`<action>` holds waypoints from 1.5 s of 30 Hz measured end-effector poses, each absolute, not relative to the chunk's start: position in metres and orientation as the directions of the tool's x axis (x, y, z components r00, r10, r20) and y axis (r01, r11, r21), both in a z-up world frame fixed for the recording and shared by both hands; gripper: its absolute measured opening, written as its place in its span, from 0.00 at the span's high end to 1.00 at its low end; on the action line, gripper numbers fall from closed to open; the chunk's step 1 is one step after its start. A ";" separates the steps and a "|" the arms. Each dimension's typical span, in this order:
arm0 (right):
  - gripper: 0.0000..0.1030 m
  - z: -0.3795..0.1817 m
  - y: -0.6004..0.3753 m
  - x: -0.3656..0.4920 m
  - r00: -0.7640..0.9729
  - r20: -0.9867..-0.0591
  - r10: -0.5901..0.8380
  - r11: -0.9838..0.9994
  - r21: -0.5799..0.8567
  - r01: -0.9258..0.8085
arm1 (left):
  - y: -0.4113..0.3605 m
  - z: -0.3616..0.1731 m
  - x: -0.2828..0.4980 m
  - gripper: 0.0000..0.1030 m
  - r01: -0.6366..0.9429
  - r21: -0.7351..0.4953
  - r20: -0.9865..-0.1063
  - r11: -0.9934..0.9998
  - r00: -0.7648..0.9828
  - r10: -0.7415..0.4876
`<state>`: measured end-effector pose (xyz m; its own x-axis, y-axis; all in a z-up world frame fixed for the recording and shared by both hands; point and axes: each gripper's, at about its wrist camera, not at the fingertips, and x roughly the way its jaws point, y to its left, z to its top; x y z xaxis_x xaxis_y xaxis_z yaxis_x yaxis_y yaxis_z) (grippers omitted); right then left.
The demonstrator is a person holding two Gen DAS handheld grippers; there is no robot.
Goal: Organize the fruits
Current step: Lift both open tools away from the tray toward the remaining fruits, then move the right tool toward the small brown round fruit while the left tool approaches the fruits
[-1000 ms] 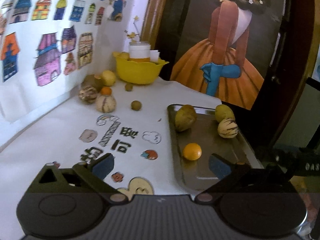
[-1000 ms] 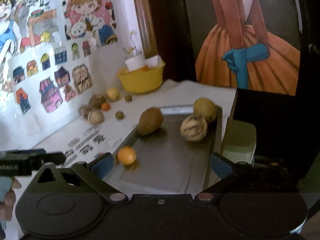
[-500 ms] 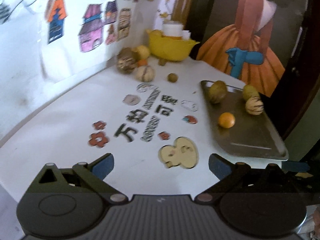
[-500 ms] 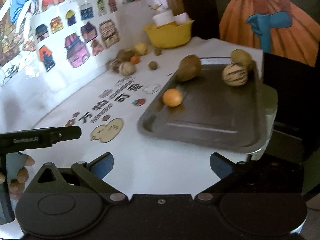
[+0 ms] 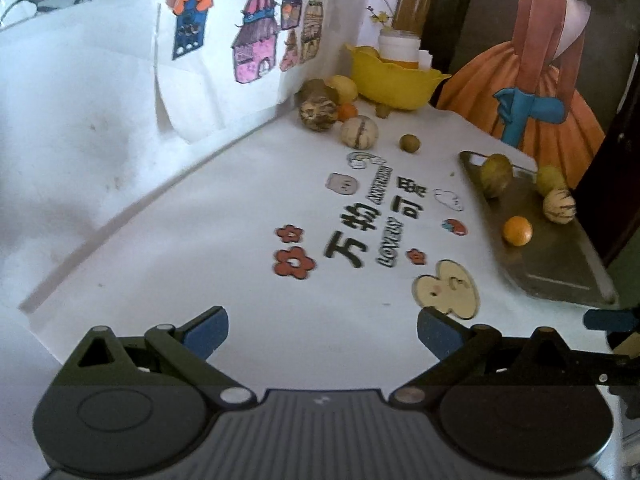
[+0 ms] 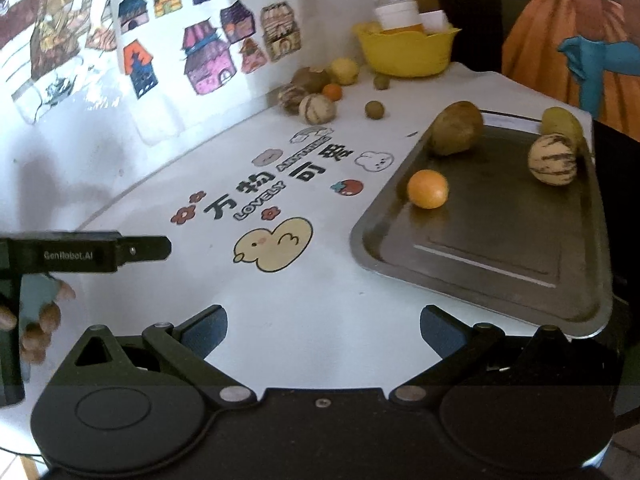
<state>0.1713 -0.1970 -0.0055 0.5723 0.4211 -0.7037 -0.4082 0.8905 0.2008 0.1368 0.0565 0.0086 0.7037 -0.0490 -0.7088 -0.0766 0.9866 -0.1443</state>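
Observation:
A metal tray (image 6: 492, 268) (image 5: 560, 280) lies on the table's right side. It holds an orange (image 6: 427, 189) (image 5: 517, 231), a brown fruit (image 6: 456, 128) (image 5: 496, 176), a striped melon (image 6: 553, 160) (image 5: 560, 206) and a yellow fruit (image 6: 560, 120) (image 5: 550, 178). Several more fruits (image 6: 316, 109) (image 5: 359, 132) lie in a cluster by the back wall. My left gripper (image 5: 322, 330) is open and empty over the table's near edge. My right gripper (image 6: 323, 326) is open and empty near the tray's front corner. The left gripper also shows at the left of the right wrist view (image 6: 140, 248).
A yellow bowl (image 6: 406, 54) (image 5: 394, 82) with a white jar stands at the back. A small brown fruit (image 6: 374, 109) (image 5: 409, 143) lies alone on the white printed tablecloth (image 5: 280, 320). The wall with paper drawings (image 5: 256, 52) runs along the left.
Both grippers have pulled back from the tray toward the near edge of the table. The fruits and tray now look smaller and farther away. Both stay open and empty.

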 end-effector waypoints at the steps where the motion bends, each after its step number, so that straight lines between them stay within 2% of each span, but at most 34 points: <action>1: 0.01 -0.006 -0.196 0.173 0.568 -0.707 0.423 0.888 0.199 -0.414 | 0.059 0.009 0.137 0.00 -0.079 -0.135 -0.710 0.988 0.703 -0.041; 21: 0.01 -0.008 -0.190 0.214 0.562 -0.709 0.426 0.849 0.099 -0.518 | 0.068 0.020 0.194 0.00 -0.055 0.056 -0.690 0.997 0.720 0.079; 31: 0.01 0.002 -0.193 0.247 0.573 -0.693 0.437 0.830 0.066 -0.554 | 0.064 0.019 0.232 0.00 -0.002 0.081 -0.667 0.997 0.743 0.056; 45: 0.01 0.016 -0.190 0.305 0.636 -0.659 0.400 0.808 -0.073 -0.584 | 0.051 0.012 0.274 0.00 0.104 0.125 -0.622 0.987 0.783 -0.004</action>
